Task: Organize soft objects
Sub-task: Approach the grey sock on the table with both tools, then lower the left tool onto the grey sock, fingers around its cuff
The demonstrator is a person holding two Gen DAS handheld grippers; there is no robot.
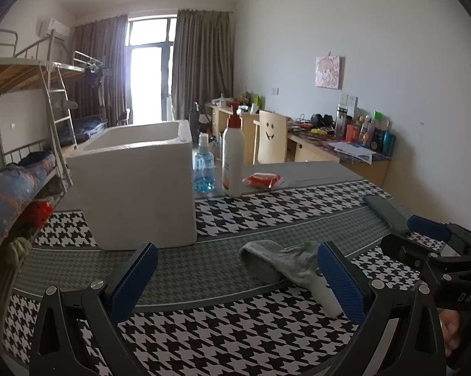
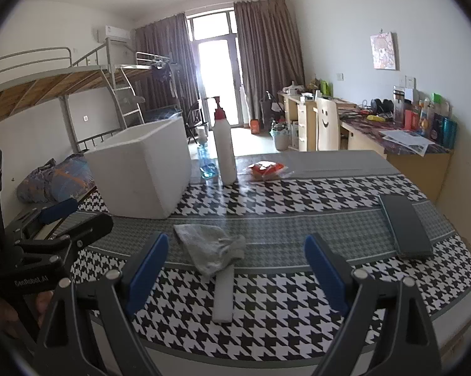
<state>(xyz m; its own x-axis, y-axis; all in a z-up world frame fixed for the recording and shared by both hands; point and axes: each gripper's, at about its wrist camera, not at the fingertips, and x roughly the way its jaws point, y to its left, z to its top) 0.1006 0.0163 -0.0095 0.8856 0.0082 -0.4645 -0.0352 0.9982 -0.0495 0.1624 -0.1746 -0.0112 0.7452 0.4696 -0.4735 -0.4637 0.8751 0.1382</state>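
A crumpled grey sock (image 1: 282, 261) (image 2: 210, 246) lies on the houndstooth tablecloth (image 1: 235, 329) (image 2: 298, 188). A white flat strip (image 1: 325, 294) (image 2: 223, 293) lies partly under its near end. My left gripper (image 1: 237, 277) is open and empty; its right finger is next to the sock. My right gripper (image 2: 237, 268) is open and empty, just in front of the sock and above the strip. It also shows at the right edge of the left wrist view (image 1: 436, 244). A white foam box (image 1: 135, 185) (image 2: 141, 169) stands open behind the sock.
A white pump bottle (image 1: 233, 153) (image 2: 224, 147), a blue spray bottle (image 1: 203, 166) (image 2: 205, 159) and a red packet (image 1: 262, 180) (image 2: 265, 169) stand at the table's far side. A dark flat case (image 1: 386, 211) (image 2: 404, 225) lies at the right. Bunk beds, chair and desk stand beyond.
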